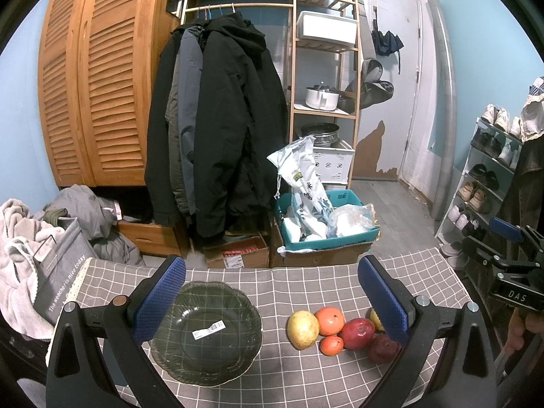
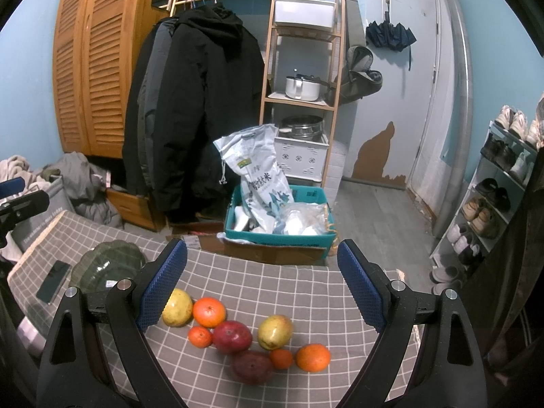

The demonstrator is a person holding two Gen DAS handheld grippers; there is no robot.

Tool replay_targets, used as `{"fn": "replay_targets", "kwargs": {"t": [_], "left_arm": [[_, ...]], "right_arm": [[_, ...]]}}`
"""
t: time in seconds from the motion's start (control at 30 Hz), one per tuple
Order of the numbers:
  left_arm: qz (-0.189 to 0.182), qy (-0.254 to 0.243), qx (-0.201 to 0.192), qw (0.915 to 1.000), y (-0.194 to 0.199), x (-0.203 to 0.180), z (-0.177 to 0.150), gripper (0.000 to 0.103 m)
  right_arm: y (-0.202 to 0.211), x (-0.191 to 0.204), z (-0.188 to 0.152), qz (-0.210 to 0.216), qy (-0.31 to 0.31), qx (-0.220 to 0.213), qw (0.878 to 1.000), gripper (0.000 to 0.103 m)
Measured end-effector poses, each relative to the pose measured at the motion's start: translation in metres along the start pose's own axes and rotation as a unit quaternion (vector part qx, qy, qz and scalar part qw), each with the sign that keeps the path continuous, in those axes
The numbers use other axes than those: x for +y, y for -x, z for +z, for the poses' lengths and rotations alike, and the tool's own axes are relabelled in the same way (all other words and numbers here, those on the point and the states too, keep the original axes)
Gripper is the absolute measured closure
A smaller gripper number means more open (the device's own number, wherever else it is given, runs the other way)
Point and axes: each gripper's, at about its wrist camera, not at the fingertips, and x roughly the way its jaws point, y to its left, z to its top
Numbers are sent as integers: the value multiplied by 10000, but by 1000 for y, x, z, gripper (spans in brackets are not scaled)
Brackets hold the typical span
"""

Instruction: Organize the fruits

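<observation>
The desk [image 2: 272,278], under a grey checked cloth, carries everything. Toward its left edge sits a dark green glass bowl [image 1: 205,331] with a scalloped rim and a barcode sticker inside; it holds nothing yet. It looks heavy for its size, rigid, slick and breakable, so it is better left in place as the likely receiver than lifted by its thin rim.

The fruits lie in a loose cluster toward the near right part of the desk, well apart from the bowl. The largest are two yellow-green mangoes [image 2: 176,307], smooth and probably fairly heavy; grip them across the broad middle, gently, as ripe flesh bruises. Two dark red fruits [image 2: 232,336] touch each other and look firm but waxy, so they may slip. The larger oranges [image 2: 209,311] are round, with a pebbled skin that should hold well across the widest girth. The small mandarins [image 2: 200,336] are light and soft, needing only a light squeeze.

The left gripper [image 1: 272,301] hangs above the bowl side, jaws wide apart and holding nothing. The right gripper [image 2: 261,285] hovers over the fruits, likewise spread wide and holding nothing.
</observation>
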Motion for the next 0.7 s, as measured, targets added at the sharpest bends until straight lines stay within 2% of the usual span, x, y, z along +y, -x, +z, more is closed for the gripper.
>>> {"fn": "replay_targets", "kwargs": {"t": [0.47, 0.7], "left_arm": [[-18, 2, 10, 10000, 1, -4, -2, 1], [-14, -26, 218, 9998, -12, -17, -11, 1]], "right_arm": [[0, 0, 0, -39, -13, 22, 10000, 15], [-5, -9, -7, -62, -80, 122, 9999, 15]]}}
